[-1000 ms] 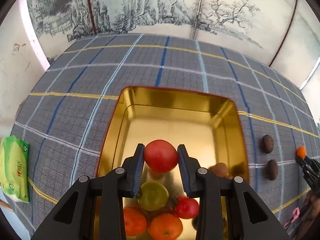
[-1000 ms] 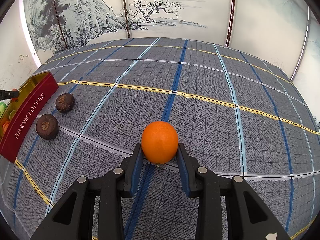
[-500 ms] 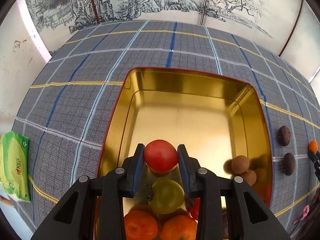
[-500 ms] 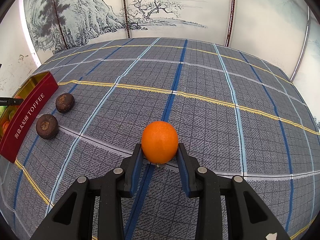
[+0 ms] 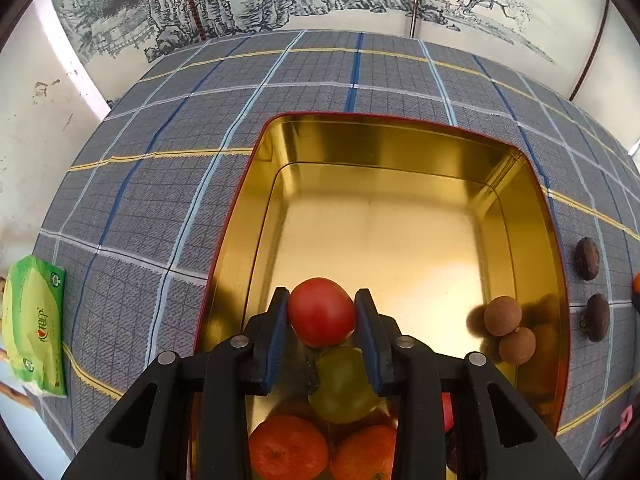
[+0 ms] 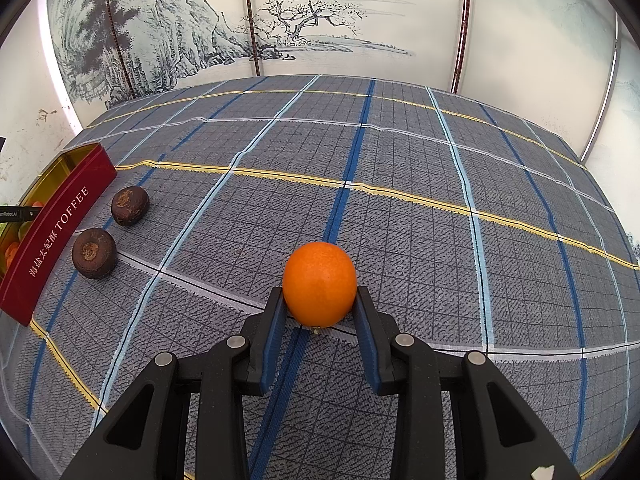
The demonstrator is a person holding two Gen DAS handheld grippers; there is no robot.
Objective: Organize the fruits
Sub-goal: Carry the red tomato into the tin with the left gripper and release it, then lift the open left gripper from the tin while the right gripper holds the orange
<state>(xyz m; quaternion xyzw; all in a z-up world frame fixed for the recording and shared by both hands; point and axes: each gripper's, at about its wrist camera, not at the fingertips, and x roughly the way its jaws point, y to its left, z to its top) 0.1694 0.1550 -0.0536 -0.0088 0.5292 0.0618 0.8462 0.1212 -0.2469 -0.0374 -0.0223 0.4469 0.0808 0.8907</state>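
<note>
Gripping a red tomato (image 5: 321,312) between its pads, the left gripper (image 5: 321,326) hangs over the gold tin (image 5: 400,140), above a green tomato (image 5: 344,388) and two oranges (image 5: 288,446) at the near end; two brown longans (image 5: 503,315) lie by the tin's right wall. From the right wrist, the right gripper (image 6: 320,304) clamps an orange fruit (image 6: 320,283) over the plaid surface (image 6: 440,220), with two dark round fruits (image 6: 94,253) just beside the tin's red side (image 6: 60,228).
</note>
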